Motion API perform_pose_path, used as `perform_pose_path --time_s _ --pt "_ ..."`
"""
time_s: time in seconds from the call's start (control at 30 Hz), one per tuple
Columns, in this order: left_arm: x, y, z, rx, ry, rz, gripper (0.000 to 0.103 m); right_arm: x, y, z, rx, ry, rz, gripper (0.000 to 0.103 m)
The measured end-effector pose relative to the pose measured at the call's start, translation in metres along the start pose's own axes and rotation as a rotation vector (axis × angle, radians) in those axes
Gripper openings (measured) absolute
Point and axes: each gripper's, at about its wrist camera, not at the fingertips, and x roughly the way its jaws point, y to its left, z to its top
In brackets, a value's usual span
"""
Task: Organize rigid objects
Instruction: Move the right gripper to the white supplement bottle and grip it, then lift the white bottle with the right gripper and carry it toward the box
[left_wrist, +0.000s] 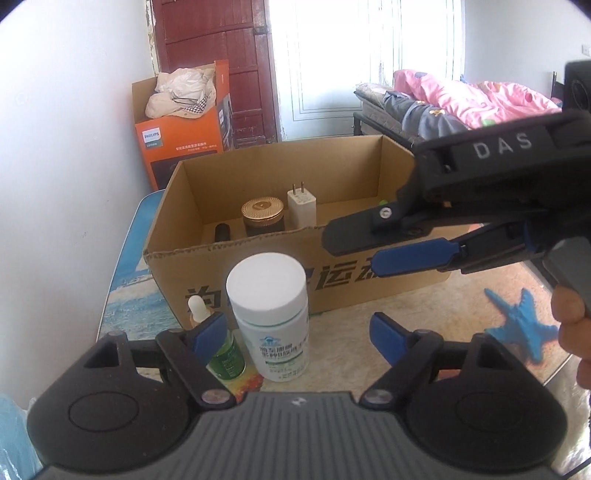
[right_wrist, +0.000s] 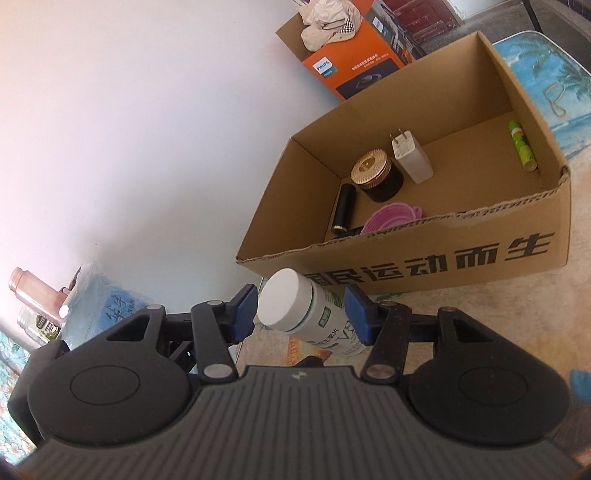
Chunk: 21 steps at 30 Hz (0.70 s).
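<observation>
While the cardboard box (right_wrist: 436, 258) already holds a gold-lidded jar (right_wrist: 375, 173), a white charger (right_wrist: 410, 157), a black tube (right_wrist: 343, 208), a pink round thing (right_wrist: 391, 218) and a green stick (right_wrist: 521, 146), sorting looks roughly half done. Outside the box, at its printed front wall, are the white pill bottle (left_wrist: 271, 314), a small green dropper bottle (left_wrist: 225, 354) just beside it on the side away from the box's middle, and a blue starfish toy (left_wrist: 524, 325) well off toward the box's other end; all three presumably remain to be packed. In the left wrist view the left gripper (left_wrist: 295, 336) is spread wide and grasps nothing; the pill bottle stands upright between its blue pads, clear of both, and the dropper bottle sits partly behind one pad. The right gripper (right_wrist: 301, 314) frames the same bottle near its cap, just below the box's front wall; its pads sit close, but gaps show on both sides, so not clamped as far as I can judge.
</observation>
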Motion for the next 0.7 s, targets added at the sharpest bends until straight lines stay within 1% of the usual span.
perform_pose_path --time_s 0.1,0.2,0.27,0.33,0.37,0.43,0.53,0.57,0.7 --pt "0.007 -0.001 -0.008 0.031 -0.012 0.044 0.078 0.018 0.002 0.0 -0.01 0.021 -0.002 0.05" --pt "0.012 0.001 -0.01 0.026 -0.017 0.058 0.074 0.027 0.007 0.004 -0.032 0.024 -0.006 0.047" --pt "0.017 0.003 -0.01 0.017 -0.012 0.061 0.068 0.033 0.01 0.006 -0.042 0.027 -0.016 0.045" --pt "0.021 0.005 -0.009 0.015 -0.005 0.058 0.065 0.039 0.01 0.009 -0.044 0.034 -0.018 0.042" --pt "0.023 0.005 -0.009 0.011 -0.002 0.057 0.061 0.04 0.011 0.009 -0.044 0.039 -0.015 0.039" --pt "0.025 0.006 -0.01 -0.001 0.0 0.055 0.056 0.044 0.013 0.01 -0.049 0.047 -0.016 0.036" --pt "0.025 0.01 -0.01 -0.023 -0.004 0.056 0.051 0.049 0.013 0.011 -0.05 0.057 -0.019 0.029" --pt "0.025 0.011 -0.01 -0.027 -0.006 0.055 0.049 0.049 0.012 0.011 -0.049 0.054 -0.021 0.028" --pt "0.02 0.011 -0.012 -0.035 -0.008 0.029 0.048 0.044 0.011 0.011 -0.038 0.056 -0.032 0.026"
